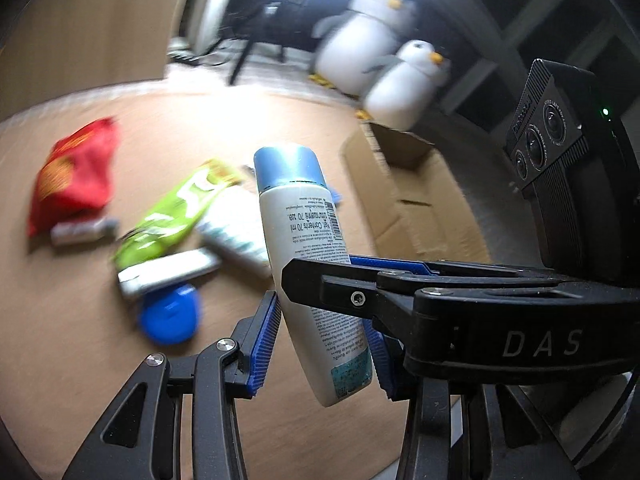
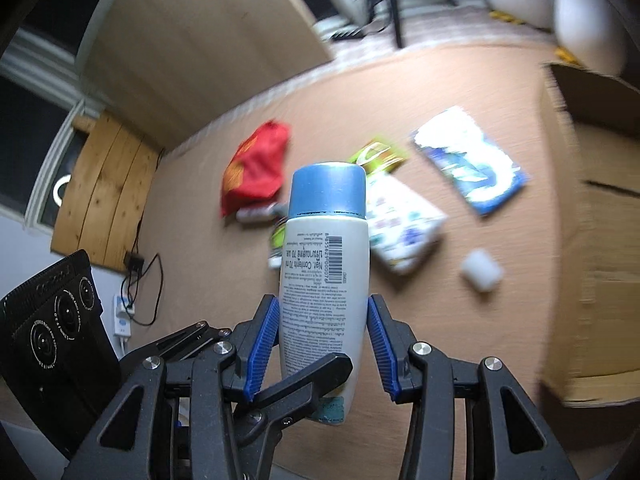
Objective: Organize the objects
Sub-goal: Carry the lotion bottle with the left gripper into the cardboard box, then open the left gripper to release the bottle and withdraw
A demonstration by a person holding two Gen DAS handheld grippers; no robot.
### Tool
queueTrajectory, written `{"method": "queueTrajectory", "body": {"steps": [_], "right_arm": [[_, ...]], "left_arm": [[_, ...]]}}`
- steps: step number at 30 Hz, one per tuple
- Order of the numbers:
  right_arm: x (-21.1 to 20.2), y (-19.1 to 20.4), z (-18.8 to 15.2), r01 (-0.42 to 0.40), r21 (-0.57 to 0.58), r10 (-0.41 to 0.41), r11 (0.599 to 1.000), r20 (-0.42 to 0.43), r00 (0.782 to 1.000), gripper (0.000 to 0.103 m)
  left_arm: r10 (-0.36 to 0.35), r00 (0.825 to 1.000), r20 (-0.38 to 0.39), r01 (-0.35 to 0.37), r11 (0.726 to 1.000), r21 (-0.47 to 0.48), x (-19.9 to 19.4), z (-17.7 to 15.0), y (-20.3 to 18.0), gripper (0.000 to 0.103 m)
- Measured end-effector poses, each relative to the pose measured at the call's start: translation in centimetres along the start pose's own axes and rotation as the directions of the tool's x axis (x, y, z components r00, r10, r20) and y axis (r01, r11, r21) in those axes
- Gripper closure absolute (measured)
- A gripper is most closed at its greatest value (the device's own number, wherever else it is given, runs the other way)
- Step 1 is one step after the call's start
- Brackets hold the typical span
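Observation:
A white bottle with a blue cap [image 1: 308, 264] is held in the air above the brown table, between both grippers at once. In the left wrist view my left gripper [image 1: 322, 344] has its blue pads on the bottle's lower body, and the right gripper's fingers [image 1: 360, 284] cross in from the right around it. In the right wrist view the bottle [image 2: 326, 256] stands upright between my right gripper's [image 2: 322, 344] blue pads, which lie close along its sides. The left gripper's finger [image 2: 304, 376] crosses its base.
On the table lie a red snack bag [image 1: 72, 176], a green packet [image 1: 176, 208], white tubes [image 1: 168, 270], a blue lid [image 1: 170, 314], a blue-white pouch [image 2: 468, 160] and a white block [image 2: 482, 270]. An open cardboard box [image 1: 412, 204] stands at the right. Stuffed penguins [image 1: 400, 76] sit behind.

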State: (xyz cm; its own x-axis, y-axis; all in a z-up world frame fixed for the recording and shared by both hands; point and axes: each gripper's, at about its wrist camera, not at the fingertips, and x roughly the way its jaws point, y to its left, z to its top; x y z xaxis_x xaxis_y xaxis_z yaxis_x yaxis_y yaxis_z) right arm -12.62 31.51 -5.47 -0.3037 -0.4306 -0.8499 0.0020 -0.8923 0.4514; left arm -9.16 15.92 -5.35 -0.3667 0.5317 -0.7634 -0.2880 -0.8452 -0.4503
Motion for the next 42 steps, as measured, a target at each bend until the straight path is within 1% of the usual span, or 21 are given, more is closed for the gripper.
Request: {"method": "queueTrajectory", "body": {"steps": [3, 6, 9, 12, 16, 18, 22, 24, 25, 26, 27, 28, 29, 30, 33, 38, 42], "right_arm": [[-2.2, -2.0, 0.0, 0.027, 0.030, -0.028, 0.999, 0.036, 0.999, 0.061], [-4.6, -4.7, -0.1, 0.055, 0.068, -0.060, 0.996, 0.070, 0.996, 0.061], [-6.2, -7.4, -0.3, 0.078, 0.107, -0.087, 0.991, 0.085, 0.993, 0.061], [-7.4, -10.0, -0.6, 0.100, 0.160, -0.117, 0.982, 0.098, 0.988, 0.061], [-7.9, -11.7, -0.8, 0.118, 0.188, -0.139, 0.975, 0.102, 0.985, 0.061], [-8.0, -12.5, -0.9, 0.119, 0.200, -0.142, 0.973, 0.102, 0.985, 0.061], [-8.2, -13.3, -0.9, 0.119, 0.206, -0.142, 0.971, 0.101, 0.985, 0.061], [-8.3, -13.4, -0.9, 0.123, 0.206, -0.146, 0.971, 0.101, 0.984, 0.061], [-8.4, -13.3, -1.0, 0.137, 0.205, -0.160, 0.969, 0.104, 0.982, 0.060], [-8.5, -13.3, -0.9, 0.153, 0.203, -0.177, 0.967, 0.107, 0.978, 0.057], [-8.6, -13.3, -0.9, 0.163, 0.204, -0.188, 0.965, 0.110, 0.976, 0.049], [-8.7, -13.2, -1.0, 0.173, 0.210, -0.200, 0.962, 0.116, 0.973, 0.045], [-8.9, -13.2, -1.0, 0.182, 0.213, -0.212, 0.960, 0.123, 0.970, 0.040], [-8.9, -13.0, -1.0, 0.190, 0.214, -0.221, 0.958, 0.127, 0.967, 0.039], [-9.0, -12.7, -1.2, 0.191, 0.209, -0.221, 0.959, 0.133, 0.966, 0.039], [-9.0, -11.5, -1.7, 0.209, 0.203, -0.242, 0.957, 0.153, 0.958, 0.039], [-8.9, -10.5, -2.0, 0.208, 0.202, -0.244, 0.957, 0.176, 0.954, 0.039]], "left_arm": [[-0.032, 0.999, -0.004, 0.032, 0.999, 0.033, 1.7, 1.5, -3.3, 0.057], [-0.062, 0.998, -0.011, 0.063, 0.996, 0.056, 3.5, 2.2, -6.2, 0.058], [-0.079, 0.997, -0.026, 0.081, 0.994, 0.079, 5.4, 2.8, -8.7, 0.058], [-0.097, 0.994, -0.048, 0.101, 0.990, 0.096, 7.2, 3.1, -10.7, 0.058], [-0.095, 0.993, -0.070, 0.103, 0.988, 0.117, 9.2, 3.4, -12.9, 0.059], [-0.081, 0.994, -0.070, 0.089, 0.990, 0.113, 9.6, 3.2, -13.1, 0.059], [-0.074, 0.994, -0.079, 0.084, 0.989, 0.123, 10.3, 3.3, -13.5, 0.058], [-0.054, 0.995, -0.080, 0.065, 0.988, 0.137, 10.6, 3.5, -13.5, 0.057], [-0.033, 0.996, -0.078, 0.045, 0.988, 0.150, 10.5, 3.5, -13.6, 0.053], [-0.019, 0.997, -0.072, 0.030, 0.987, 0.157, 10.4, 3.6, -13.5, 0.045], [-0.006, 0.998, -0.059, 0.016, 0.987, 0.159, 10.2, 3.6, -13.5, 0.042], [0.003, 0.999, -0.050, 0.005, 0.987, 0.162, 9.9, 3.6, -13.3, 0.039], [0.010, 0.999, -0.046, -0.002, 0.987, 0.162, 9.8, 3.7, -12.9, 0.039], [0.016, 0.999, -0.041, -0.009, 0.987, 0.162, 9.6, 3.7, -12.7, 0.039], [0.029, 0.999, -0.032, -0.024, 0.988, 0.150, 8.7, 3.7, -11.6, 0.039], [0.049, 0.999, -0.017, -0.047, 0.991, 0.122, 6.8, 3.1, -9.4, 0.039], [0.079, 0.997, -0.002, -0.078, 0.994, 0.081, 4.7, 2.4, -6.7, 0.039]]}}
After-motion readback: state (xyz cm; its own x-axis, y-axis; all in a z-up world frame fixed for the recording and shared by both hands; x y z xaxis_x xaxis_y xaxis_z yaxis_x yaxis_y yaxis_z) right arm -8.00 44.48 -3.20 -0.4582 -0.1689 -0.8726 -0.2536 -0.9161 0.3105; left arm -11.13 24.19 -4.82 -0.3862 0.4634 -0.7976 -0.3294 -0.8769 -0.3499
